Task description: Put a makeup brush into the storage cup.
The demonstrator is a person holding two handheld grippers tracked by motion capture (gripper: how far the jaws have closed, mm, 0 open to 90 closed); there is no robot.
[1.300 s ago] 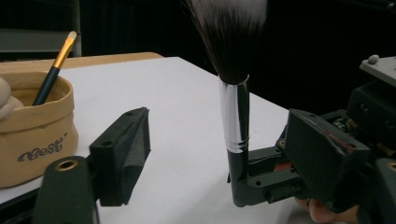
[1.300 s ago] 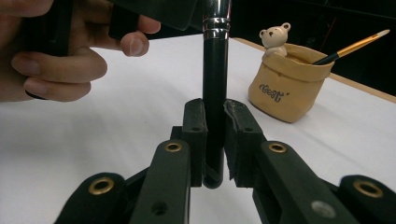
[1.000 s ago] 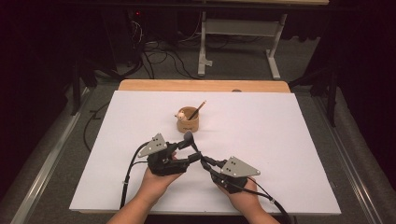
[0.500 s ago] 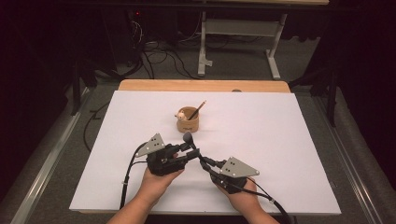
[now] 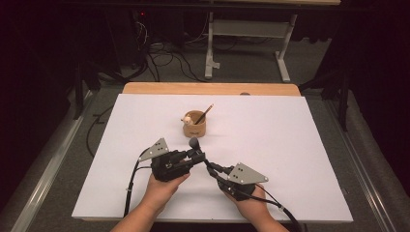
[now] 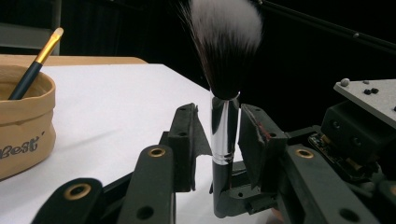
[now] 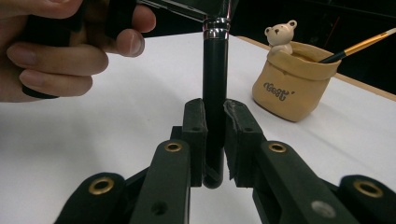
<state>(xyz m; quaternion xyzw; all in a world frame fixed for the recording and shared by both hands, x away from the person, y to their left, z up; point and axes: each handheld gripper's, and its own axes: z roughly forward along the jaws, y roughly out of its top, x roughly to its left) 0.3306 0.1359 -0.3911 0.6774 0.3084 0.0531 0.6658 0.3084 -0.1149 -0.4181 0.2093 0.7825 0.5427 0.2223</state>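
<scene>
A makeup brush (image 5: 193, 143) with a black handle, silver ferrule and black-and-white bristles stands upright over the white table sheet (image 5: 300, 145). My right gripper (image 7: 215, 121) is shut on the lower end of its handle (image 7: 215, 70). My left gripper (image 6: 219, 135) is open. Its jaws flank the ferrule (image 6: 225, 126) with a thin gap on one side. In the high view the left gripper (image 5: 196, 155) and right gripper (image 5: 211, 167) meet at the brush, near the front middle of the sheet.
A tan pouch-shaped cup (image 5: 195, 127) stands behind the grippers. It holds a gold-and-black thin brush (image 7: 364, 44) and has a small bear figure (image 7: 280, 35) on its rim. A wooden table edge (image 5: 208, 88) runs along the back. A hand (image 7: 60, 51) holds the left gripper.
</scene>
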